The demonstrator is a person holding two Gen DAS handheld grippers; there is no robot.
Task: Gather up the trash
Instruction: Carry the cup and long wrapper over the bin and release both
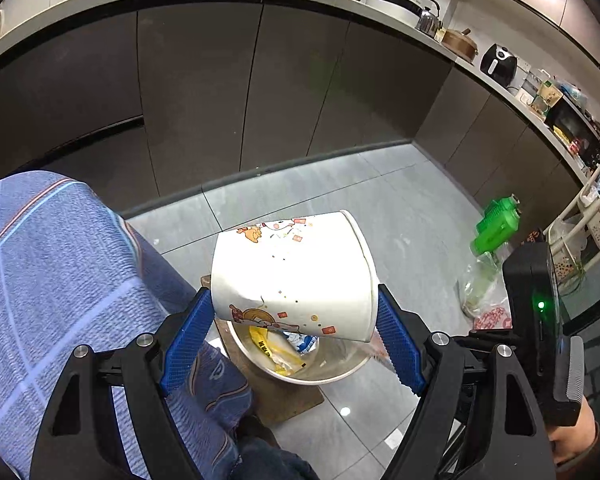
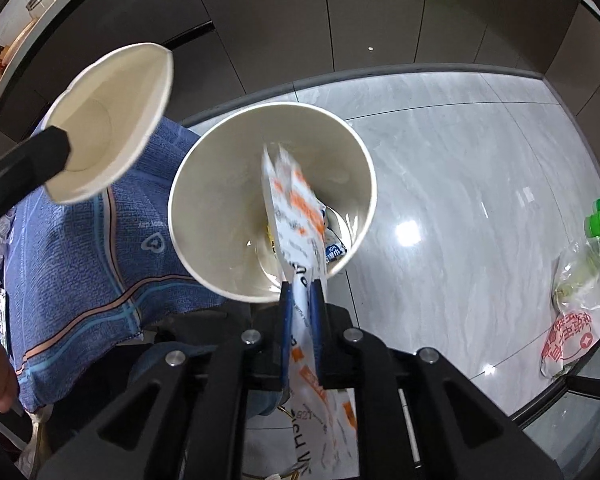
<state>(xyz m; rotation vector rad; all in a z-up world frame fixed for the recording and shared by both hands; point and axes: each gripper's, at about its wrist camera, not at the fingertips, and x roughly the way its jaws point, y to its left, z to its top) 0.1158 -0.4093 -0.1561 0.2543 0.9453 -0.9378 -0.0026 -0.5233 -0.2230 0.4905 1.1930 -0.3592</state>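
We judge the wrapper (image 2: 296,216) light, limp, slippery; right gripper (image 2: 302,280) pinches it over the paper bucket (image 2: 220,184). Left gripper (image 1: 296,320) clamps crushable paper cup (image 1: 292,276) sidewalls.

Each tool (image 1: 296,336) has black arms, silver screws, blue ribbed pads (image 1: 188,344), perhaps rubber.

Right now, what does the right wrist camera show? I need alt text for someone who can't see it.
The right gripper holds a white and orange wrapper over the mouth of a large paper cup that already contains other wrappers. At upper left, the left gripper's finger clamps a second, squashed paper cup above a blue patterned cloth, with grey floor tiles beyond.
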